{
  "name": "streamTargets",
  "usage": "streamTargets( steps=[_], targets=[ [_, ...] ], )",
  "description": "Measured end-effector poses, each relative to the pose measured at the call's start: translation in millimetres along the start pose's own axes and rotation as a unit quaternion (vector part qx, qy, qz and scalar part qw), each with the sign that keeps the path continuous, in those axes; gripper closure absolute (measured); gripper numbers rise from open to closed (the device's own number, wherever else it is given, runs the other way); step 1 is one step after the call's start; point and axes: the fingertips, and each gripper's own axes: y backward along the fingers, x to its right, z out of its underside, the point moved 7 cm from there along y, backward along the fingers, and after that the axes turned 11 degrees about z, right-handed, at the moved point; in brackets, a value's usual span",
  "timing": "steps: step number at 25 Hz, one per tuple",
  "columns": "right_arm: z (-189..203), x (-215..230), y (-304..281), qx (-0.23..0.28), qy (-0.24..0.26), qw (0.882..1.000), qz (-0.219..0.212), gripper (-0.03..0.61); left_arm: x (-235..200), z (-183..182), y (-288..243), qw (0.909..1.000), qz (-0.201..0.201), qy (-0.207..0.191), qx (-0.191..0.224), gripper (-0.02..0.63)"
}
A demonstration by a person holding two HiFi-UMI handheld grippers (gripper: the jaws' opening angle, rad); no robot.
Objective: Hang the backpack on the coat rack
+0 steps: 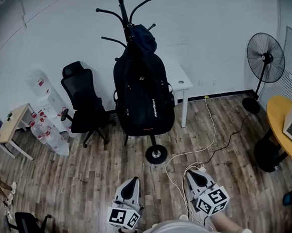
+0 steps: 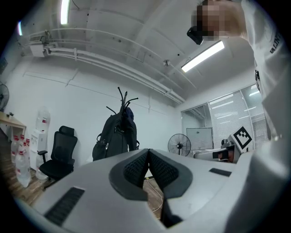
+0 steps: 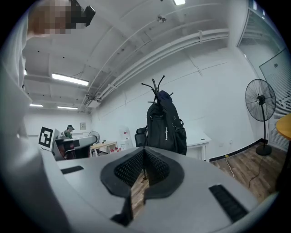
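A black backpack [image 1: 145, 96] hangs upright on the black coat rack [image 1: 126, 16], whose round base [image 1: 156, 154] rests on the wood floor. The backpack [image 2: 116, 136] and rack hooks [image 2: 123, 98] also show in the left gripper view, and the backpack [image 3: 166, 127] stands ahead in the right gripper view. My left gripper [image 1: 130, 185] is low in the head view, well short of the rack, shut with nothing between its pads. My right gripper [image 1: 195, 176] is beside it, also shut and empty. Both point toward the backpack.
A black office chair [image 1: 84, 103] stands left of the rack, a white table [image 1: 181, 83] behind it. Water bottles [image 1: 47, 128] and a wooden stool [image 1: 14, 128] are further left. A pedestal fan [image 1: 263, 60] and a round yellow table [image 1: 284, 124] are at right. A white cable [image 1: 198, 153] trails across the floor.
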Motion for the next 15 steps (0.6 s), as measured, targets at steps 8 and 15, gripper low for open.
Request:
streamTargets(
  steps=[8, 15],
  targets=[
    [2.2, -1.0, 1.9, -0.006, -0.006, 1.000, 0.011, 0.563, -2.4, 2.7, 3.9, 0.9999, -0.002, 0.008, -0.011, 0.605],
    [5.9, -5.2, -2.4, -0.006, -0.006, 1.000, 0.011, 0.565, -5.9, 1.9, 8.6, 0.9998, -0.004, 0.006, -0.018, 0.606]
  ],
)
